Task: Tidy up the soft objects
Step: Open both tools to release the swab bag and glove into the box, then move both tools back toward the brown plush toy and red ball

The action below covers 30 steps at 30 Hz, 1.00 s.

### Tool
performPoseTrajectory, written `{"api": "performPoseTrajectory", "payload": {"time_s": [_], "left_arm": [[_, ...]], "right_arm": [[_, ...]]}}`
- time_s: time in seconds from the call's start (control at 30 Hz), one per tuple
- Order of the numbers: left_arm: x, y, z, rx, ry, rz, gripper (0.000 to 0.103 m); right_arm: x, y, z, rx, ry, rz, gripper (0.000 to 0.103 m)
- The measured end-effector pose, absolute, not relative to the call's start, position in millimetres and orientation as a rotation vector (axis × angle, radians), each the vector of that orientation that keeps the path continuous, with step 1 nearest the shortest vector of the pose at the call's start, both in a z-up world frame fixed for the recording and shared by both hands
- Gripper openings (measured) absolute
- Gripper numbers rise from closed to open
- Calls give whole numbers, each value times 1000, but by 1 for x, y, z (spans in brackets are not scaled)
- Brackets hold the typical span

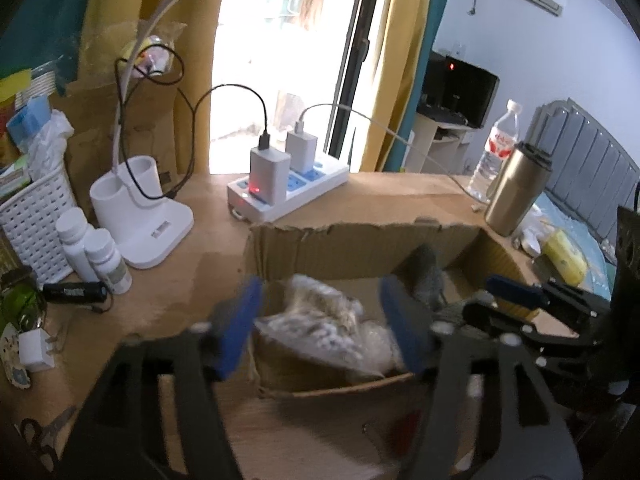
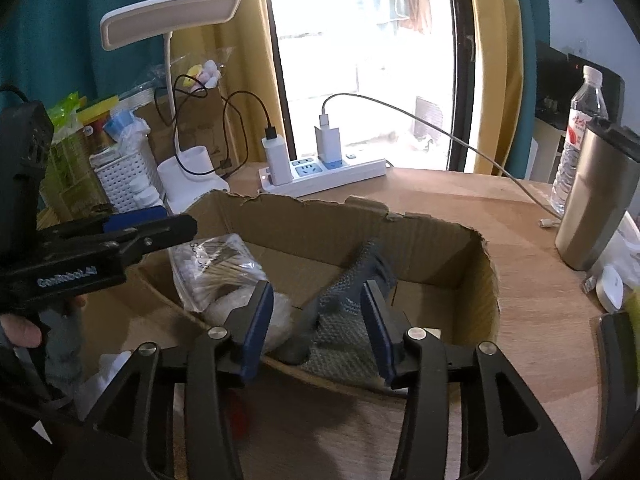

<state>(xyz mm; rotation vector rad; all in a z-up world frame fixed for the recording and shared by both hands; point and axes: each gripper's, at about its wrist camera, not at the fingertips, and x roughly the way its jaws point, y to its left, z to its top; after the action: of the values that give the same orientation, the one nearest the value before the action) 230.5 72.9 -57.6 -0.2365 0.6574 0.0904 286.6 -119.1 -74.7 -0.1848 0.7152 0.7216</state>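
An open cardboard box (image 1: 360,240) (image 2: 472,252) stands on the wooden desk. Inside lie a clear bag of cotton swabs (image 2: 220,268) (image 1: 320,320), a white soft bundle (image 2: 276,320) and a grey knitted glove (image 2: 352,288) (image 1: 430,276). My left gripper (image 1: 320,332) is open and empty above the box's near edge, over the bag. My right gripper (image 2: 318,328) is open and empty at the box's near rim, with the glove between its blue pads (image 2: 256,328). The left gripper also shows in the right wrist view (image 2: 160,228), reaching over the box's left corner.
A power strip with chargers (image 2: 320,172) (image 1: 288,188) and a white desk lamp (image 2: 172,20) (image 1: 140,208) stand behind the box. A steel tumbler (image 2: 596,204) (image 1: 516,192) and water bottle (image 2: 580,128) stand right. A white basket (image 1: 36,216) and pill bottles (image 1: 96,256) stand left.
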Motion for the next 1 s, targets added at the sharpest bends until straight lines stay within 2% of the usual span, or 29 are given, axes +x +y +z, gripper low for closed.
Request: {"api": "performPoseTrajectory", "payload": {"time_s": [1.0], "left_arm": [[158, 51, -33, -213, 567, 53, 76]], "right_arm": [[218, -143, -51, -182, 639, 693, 51]]}}
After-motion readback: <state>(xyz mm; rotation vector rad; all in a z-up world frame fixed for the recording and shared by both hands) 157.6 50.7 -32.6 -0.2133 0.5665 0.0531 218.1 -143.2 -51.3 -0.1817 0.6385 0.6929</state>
